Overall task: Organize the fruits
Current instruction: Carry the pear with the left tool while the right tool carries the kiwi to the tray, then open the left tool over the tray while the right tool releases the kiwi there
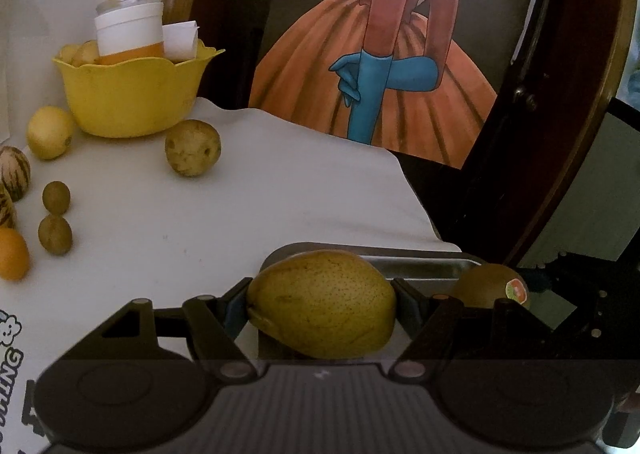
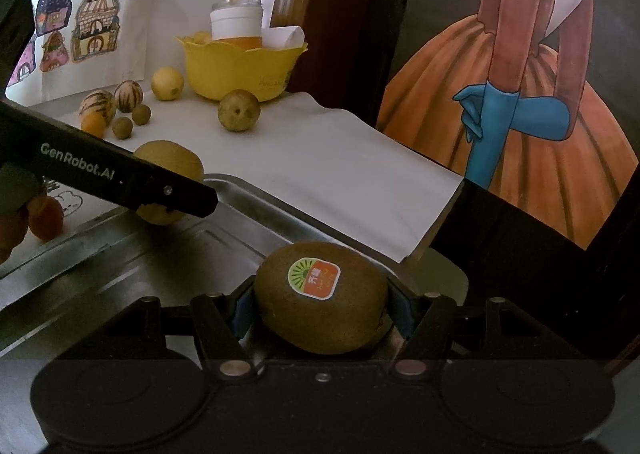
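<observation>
While the left gripper (image 1: pixel 322 304), marked "GenRobot.AI", clamps its fingers on a speckled yellow-green pear (image 1: pixel 322 304), the right gripper (image 2: pixel 322 300) grips a sticker-labelled brown kiwi (image 2: pixel 320 298) above the steel tray's rim (image 2: pixel 256 194)

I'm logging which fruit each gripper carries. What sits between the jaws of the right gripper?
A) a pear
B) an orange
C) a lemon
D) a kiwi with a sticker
D: in the right wrist view the right gripper has its jaws closed on a brown kiwi bearing a green and orange sticker, over the metal tray.
</observation>
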The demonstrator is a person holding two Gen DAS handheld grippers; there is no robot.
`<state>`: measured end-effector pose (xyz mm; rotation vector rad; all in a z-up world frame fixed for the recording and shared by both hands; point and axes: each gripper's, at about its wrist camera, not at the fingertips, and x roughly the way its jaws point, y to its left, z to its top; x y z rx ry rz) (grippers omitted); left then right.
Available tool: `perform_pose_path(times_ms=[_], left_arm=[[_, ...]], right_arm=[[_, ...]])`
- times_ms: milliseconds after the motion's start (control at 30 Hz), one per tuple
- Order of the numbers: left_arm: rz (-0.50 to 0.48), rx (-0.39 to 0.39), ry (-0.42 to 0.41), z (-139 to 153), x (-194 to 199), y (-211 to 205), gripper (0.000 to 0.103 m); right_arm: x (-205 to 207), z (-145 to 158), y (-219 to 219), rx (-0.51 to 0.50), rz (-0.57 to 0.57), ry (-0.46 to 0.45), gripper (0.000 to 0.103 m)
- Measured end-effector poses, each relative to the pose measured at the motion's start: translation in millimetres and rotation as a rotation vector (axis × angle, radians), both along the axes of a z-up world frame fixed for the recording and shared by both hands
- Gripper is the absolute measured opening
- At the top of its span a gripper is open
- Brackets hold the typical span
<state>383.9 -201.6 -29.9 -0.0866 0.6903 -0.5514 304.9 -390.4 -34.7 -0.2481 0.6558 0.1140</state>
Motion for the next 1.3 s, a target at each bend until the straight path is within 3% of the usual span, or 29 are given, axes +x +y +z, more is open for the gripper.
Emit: perform_pose_path(times_ms=[267,567,733,967,1300], left_arm=[[0.008,-0.028,0.015,2,0,2,0.08],[0.031,-0.048,0.011,10,-8,7,0.087],[0.05,-0.058,-0.015,21,-21,14,0.098],[0.099,-0.074,-0.041,39,-54,37,0.102],[0.152,-0.06,-0.099,53,-123,80,0.102]], right_arm=[[-2,-1,1,-0.009,0.003,-0.003,0.068],[-13,8,6,-0.012,0.011,-0.025,0.078],[-26,18,9,0.005,0.005,-0.04,0.086],[-57,35,17,0.042,-0.005,-0.071,0.101],[-117,57,46,0.085,0.016,-0.067,0.102]])
